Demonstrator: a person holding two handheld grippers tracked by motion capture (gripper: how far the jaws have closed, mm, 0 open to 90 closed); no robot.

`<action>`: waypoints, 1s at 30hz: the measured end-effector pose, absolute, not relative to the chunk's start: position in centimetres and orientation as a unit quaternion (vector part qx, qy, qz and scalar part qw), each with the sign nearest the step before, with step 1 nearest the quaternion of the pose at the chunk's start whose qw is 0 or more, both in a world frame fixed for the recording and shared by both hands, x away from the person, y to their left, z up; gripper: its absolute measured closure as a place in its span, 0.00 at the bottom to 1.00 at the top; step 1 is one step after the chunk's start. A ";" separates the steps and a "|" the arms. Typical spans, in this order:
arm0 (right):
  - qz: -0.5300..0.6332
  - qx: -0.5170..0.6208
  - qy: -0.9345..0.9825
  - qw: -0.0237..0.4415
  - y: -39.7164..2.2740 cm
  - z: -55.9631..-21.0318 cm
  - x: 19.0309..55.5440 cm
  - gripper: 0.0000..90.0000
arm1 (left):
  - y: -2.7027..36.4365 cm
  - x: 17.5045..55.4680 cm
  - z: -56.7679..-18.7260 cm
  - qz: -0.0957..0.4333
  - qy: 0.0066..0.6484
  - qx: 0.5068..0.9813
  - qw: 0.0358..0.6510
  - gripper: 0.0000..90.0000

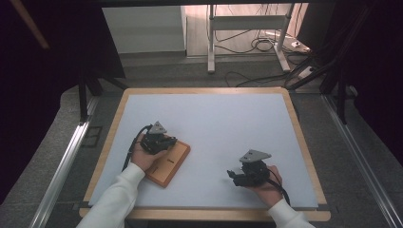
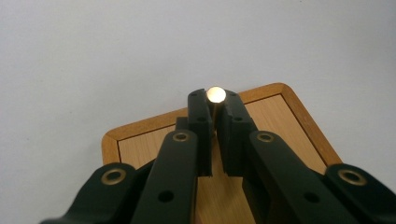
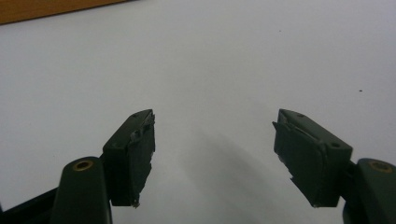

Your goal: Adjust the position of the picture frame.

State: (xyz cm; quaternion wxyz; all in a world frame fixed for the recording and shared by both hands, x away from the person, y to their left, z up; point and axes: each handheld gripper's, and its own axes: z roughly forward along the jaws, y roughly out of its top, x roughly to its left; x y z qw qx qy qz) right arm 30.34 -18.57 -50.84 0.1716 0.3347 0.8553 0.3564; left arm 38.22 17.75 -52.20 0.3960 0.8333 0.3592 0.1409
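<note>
At the white tabletop (image 1: pixel 214 128), the left gripper (image 2: pixel 215 105) had clamped its jaws on a small wooden peg (image 2: pixel 216 94) standing upright over a shallow wooden tray (image 2: pixel 289 116); the peg looked light, stiff and smooth, best pinched just below its top. The right gripper (image 3: pixel 212 135) rested apart, jaws wide and empty

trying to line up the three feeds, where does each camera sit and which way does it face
High view: above the person's side, looking forward and down on the table; both forearms, left gripper, right gripper.
Left gripper view: along jaws shut on a peg over the wooden board.
Right gripper view: along open jaws, bare table.
Shared: board in high and left views.
</note>
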 end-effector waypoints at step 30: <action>0.357 0.342 0.852 0.175 -19.8 -50.8 30.1 0.32 | 10.7 36.9 -51.3 0.123 0.314 0.861 0.382 0.94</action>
